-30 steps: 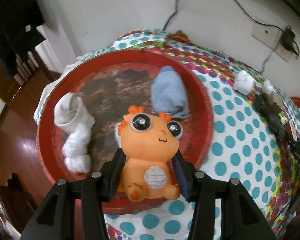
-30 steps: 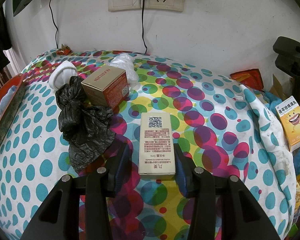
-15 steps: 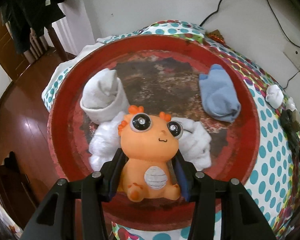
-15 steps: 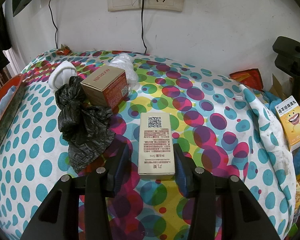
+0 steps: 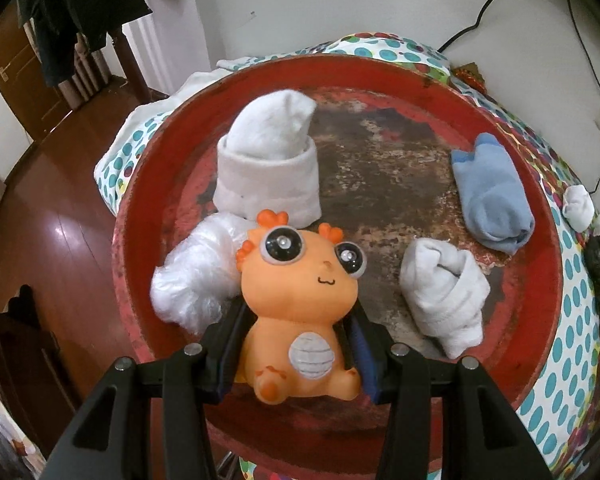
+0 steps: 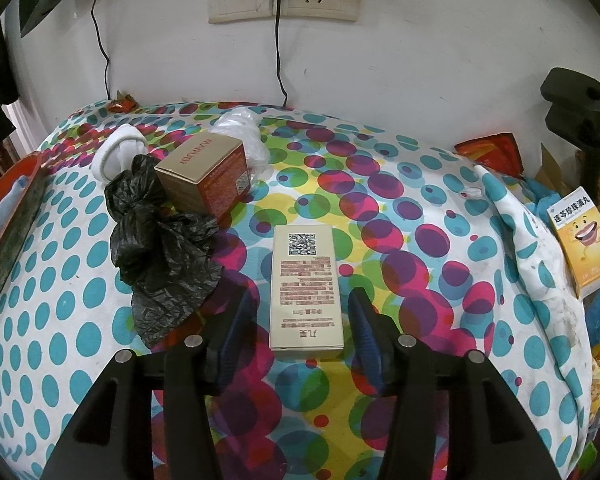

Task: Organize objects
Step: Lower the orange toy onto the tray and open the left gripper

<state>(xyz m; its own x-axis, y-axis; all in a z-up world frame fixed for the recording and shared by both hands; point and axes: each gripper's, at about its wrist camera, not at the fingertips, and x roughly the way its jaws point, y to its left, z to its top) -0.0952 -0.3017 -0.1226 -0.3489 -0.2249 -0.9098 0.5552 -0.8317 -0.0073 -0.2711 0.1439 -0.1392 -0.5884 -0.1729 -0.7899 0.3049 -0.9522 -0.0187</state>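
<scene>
Change since the earlier frames: my left gripper [image 5: 296, 354] has carried the orange toy [image 5: 300, 308] from the tray's near edge to a spot over the red tray [image 5: 540, 296]; my right gripper [image 6: 298, 334] kept its place while its jaws have just been opening, the beige box [image 6: 306, 288] between them.
Left claw: clenched on the orange toy, both pads pressed against its sides; the toy sits upright, facing my camera.
Landmark: the red tray, round, with a worn dark floor, resting on the dotted cloth [image 5: 576, 320].
Crumpled plastic [image 5: 196, 280]: in the tray at its left rim, just beside the toy.
Large white sock roll [image 5: 270, 168]: in the tray, left of centre toward the far rim.
Small white sock roll [image 5: 444, 290]: in the tray, right of centre, right of the toy.
Blue sock [image 5: 492, 196]: in the tray near its right rim.
Right claw: released; I see cloth showing between each pad and the beige box, which lies flat, printed face up.
Black bag [image 6: 160, 244]: on the cloth right of the tray, left of the beige box.
Brown carton [image 6: 206, 176]: touching the black bag on its far side.
Yellow box [image 6: 584, 240]: far from the tray, at the cloth's right edge.
</scene>
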